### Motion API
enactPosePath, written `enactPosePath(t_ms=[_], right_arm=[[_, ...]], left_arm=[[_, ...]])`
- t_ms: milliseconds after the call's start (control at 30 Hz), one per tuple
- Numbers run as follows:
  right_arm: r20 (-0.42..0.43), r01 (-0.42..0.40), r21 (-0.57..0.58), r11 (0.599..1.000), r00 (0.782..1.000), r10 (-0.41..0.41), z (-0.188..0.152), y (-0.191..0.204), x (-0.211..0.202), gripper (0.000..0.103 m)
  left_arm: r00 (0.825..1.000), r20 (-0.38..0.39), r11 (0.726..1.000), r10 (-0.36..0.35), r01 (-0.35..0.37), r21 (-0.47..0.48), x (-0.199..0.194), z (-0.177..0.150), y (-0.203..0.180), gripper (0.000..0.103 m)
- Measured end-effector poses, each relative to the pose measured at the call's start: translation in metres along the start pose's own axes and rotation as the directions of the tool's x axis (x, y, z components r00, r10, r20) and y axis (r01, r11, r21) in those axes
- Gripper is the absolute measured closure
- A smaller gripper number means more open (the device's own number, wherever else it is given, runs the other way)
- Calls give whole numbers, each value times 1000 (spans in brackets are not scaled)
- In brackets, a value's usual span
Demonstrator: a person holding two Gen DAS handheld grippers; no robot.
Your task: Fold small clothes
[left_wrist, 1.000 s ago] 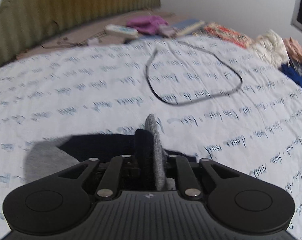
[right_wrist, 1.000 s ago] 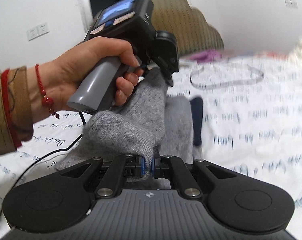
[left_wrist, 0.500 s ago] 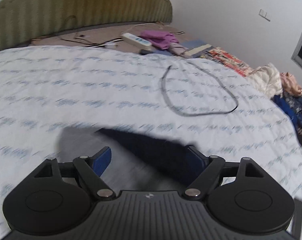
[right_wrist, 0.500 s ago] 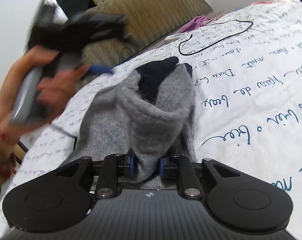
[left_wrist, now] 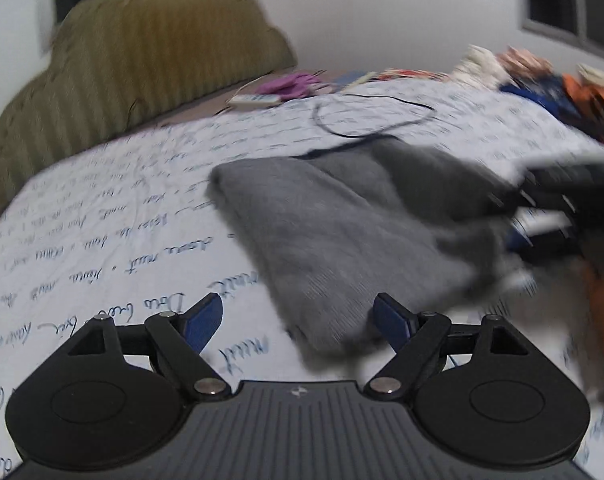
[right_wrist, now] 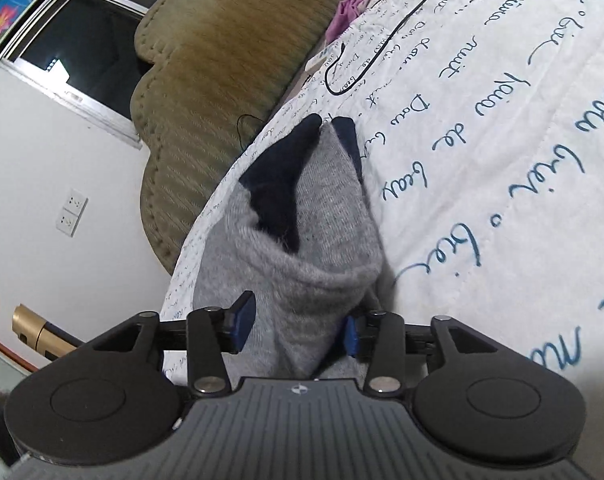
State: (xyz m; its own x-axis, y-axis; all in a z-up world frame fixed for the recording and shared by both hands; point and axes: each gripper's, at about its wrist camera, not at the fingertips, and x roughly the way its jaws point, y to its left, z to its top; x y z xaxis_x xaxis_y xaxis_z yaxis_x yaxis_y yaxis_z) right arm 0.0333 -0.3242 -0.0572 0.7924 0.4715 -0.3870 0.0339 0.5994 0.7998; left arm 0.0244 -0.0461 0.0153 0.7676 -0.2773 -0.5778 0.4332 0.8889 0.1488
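A pair of grey socks [left_wrist: 321, 232] with dark navy toes lies folded on the white bedsheet [left_wrist: 102, 232]. My left gripper [left_wrist: 298, 320] stands open just short of the near end of the socks, and its right pad [left_wrist: 393, 322] is beside the cloth. In the right wrist view the grey socks [right_wrist: 302, 264] run forward between the fingers of my right gripper [right_wrist: 296, 328]. Its jaws are opening and the blue pads stand at the cloth's sides without squeezing it. My right gripper shows as a dark blur [left_wrist: 541, 208] at the socks' right end.
An olive padded headboard [left_wrist: 142, 72] backs the bed. A black cable loop [left_wrist: 373, 120], a white power strip [left_wrist: 254, 100] and a purple cloth [left_wrist: 290, 84] lie at the far side. A pile of clothes [left_wrist: 541, 80] sits at the far right. A wall socket [right_wrist: 72, 212] is at the left.
My left gripper let go of the sock, opened wide and swung away to the socks' near end. My right gripper rolled and went from shut on the grey sock to open around it.
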Motion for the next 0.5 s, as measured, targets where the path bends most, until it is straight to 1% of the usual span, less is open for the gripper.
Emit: enactPosePath(t_ms=[33, 67, 133, 167, 200, 233, 300, 367, 400, 433, 500], right_arm=[[-1, 4, -1, 1000, 1000, -4, 1, 3, 2, 52], [-7, 1, -1, 1000, 1000, -1, 1, 6, 4, 54], [-13, 7, 16, 1000, 1000, -6, 3, 9, 7, 67], [-21, 0, 30, 1000, 1000, 1, 4, 12, 8, 85], [-24, -12, 48, 999, 1000, 13, 5, 12, 7, 89], [-20, -25, 65, 998, 999, 26, 7, 13, 8, 89], [-11, -64, 101, 993, 998, 66, 11, 14, 3, 89], [10, -116, 126, 985, 993, 116, 14, 14, -4, 90], [20, -123, 120, 985, 992, 122, 15, 14, -7, 90], [26, -109, 101, 989, 994, 107, 16, 15, -11, 90], [19, -54, 54, 997, 998, 53, 15, 14, -15, 91]], left_arm=[[1000, 12, 999, -6, 5, 42, -2, -3, -9, 20], [1000, 23, 996, -8, 6, 86, -4, -6, -18, 19], [999, 42, 983, 18, -25, 180, -1, -8, -37, 12], [998, 56, 976, 41, -53, 213, 2, -9, -44, 11], [995, 71, 969, 68, -83, 235, 5, -9, -50, 11], [992, 84, 964, 99, -117, 239, 10, -7, -54, 11], [981, 90, 957, 169, -185, 221, 21, -5, -54, 11], [964, 70, 951, 256, -264, 162, 28, -4, -45, 11], [955, 57, 947, 291, -296, 123, 29, -4, -37, 11], [951, 44, 948, 307, -309, 77, 27, -6, -28, 10], [959, 15, 959, 284, -284, -24, 18, -11, -8, 9]])
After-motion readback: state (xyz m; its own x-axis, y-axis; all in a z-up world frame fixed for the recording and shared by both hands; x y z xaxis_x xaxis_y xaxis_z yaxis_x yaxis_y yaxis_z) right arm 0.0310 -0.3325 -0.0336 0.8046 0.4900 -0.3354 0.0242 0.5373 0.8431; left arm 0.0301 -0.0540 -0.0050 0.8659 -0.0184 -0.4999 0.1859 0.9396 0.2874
